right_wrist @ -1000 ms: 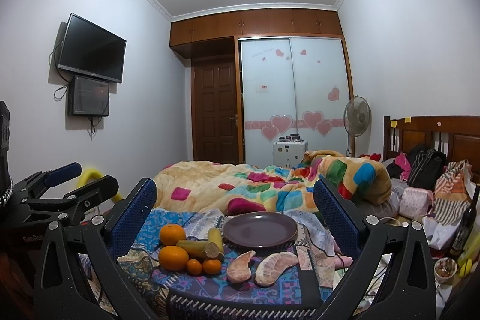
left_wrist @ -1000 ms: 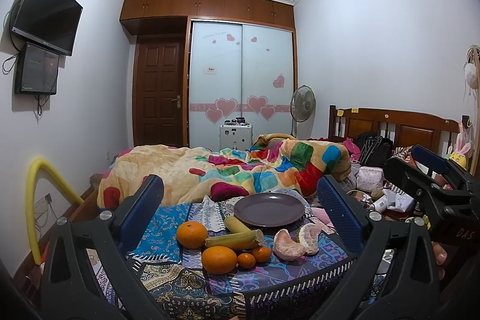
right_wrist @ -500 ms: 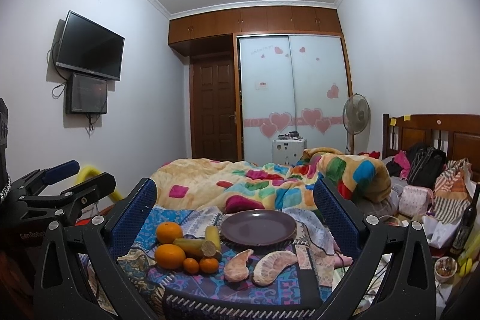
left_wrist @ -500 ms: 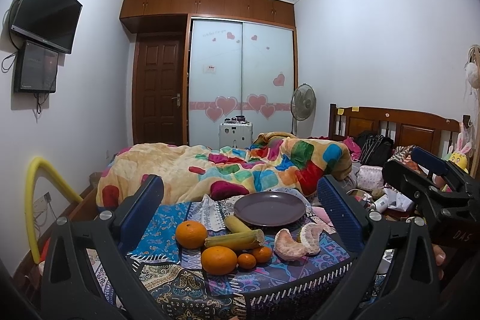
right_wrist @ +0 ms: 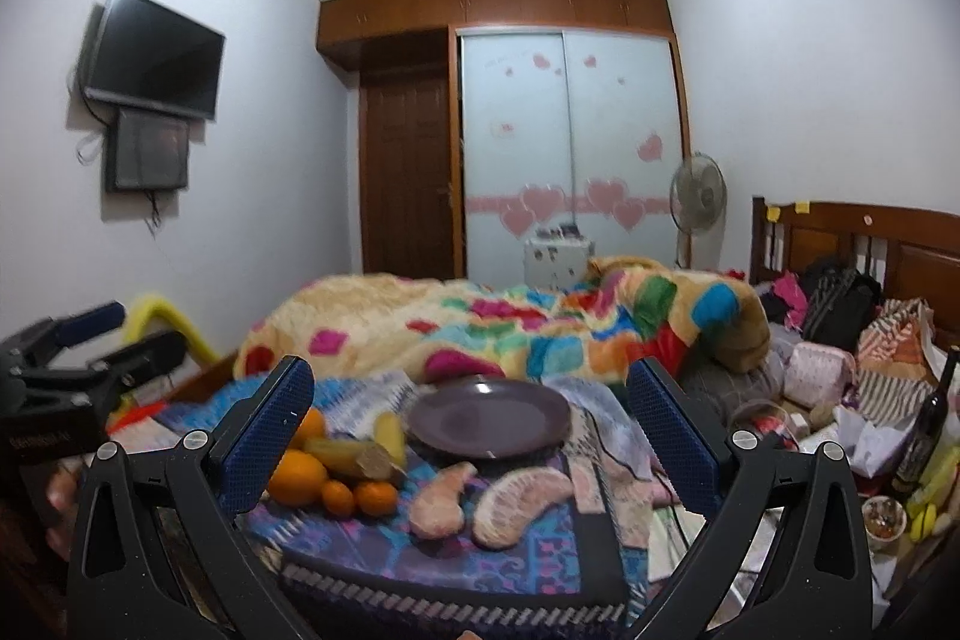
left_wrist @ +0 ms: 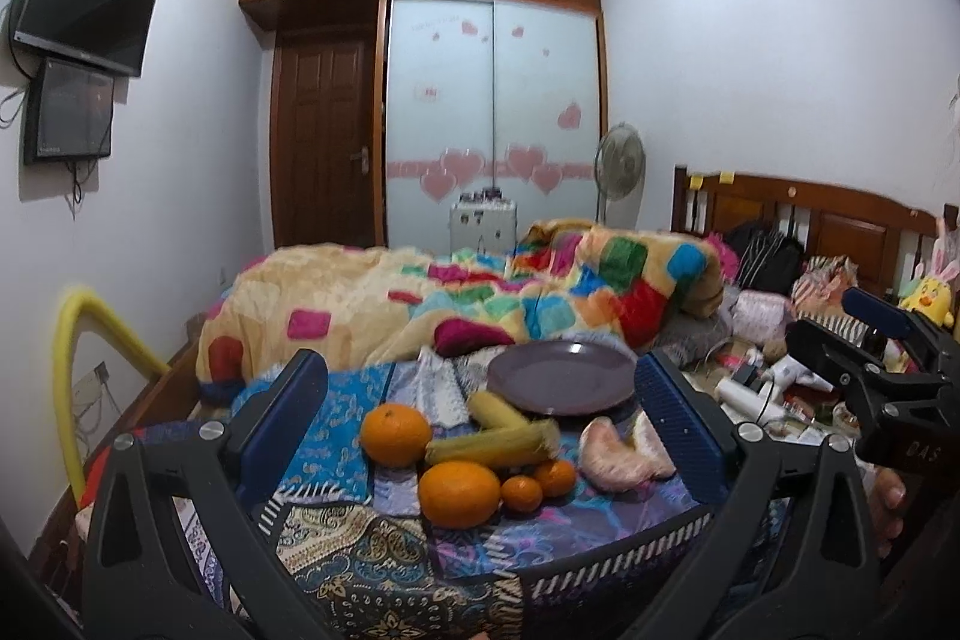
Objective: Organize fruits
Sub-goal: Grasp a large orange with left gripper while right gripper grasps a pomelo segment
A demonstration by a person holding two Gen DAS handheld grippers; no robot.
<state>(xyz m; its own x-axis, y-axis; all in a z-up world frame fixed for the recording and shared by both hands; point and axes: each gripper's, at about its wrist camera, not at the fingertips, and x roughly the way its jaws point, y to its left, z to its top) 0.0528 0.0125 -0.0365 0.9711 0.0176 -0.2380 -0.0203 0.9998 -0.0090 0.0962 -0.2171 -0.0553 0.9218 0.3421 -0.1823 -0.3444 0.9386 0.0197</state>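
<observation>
A small table with a patterned cloth (left_wrist: 336,460) holds an empty purple plate (left_wrist: 561,385), two large oranges (left_wrist: 459,493), two small tangerines (left_wrist: 522,493), two yellow corn pieces (left_wrist: 492,445) and two peeled pomelo segments (left_wrist: 618,454). My left gripper (left_wrist: 480,412) is open and empty, short of the fruit. My right gripper (right_wrist: 471,409) is open and empty, facing the plate (right_wrist: 489,418) and pomelo segments (right_wrist: 522,505). The oranges (right_wrist: 297,475) sit by its left finger.
A bed with a colourful quilt (left_wrist: 456,304) lies behind the table. Bags and clutter (right_wrist: 852,376) fill the right side, with a dark bottle (right_wrist: 927,424). A yellow tube (left_wrist: 78,370) stands left. The other gripper shows at each view's edge (left_wrist: 870,358).
Both grippers have moved forward and tilted down toward the table, so the fruit and plate look nearer. Both stay open. Nothing on the table has moved.
</observation>
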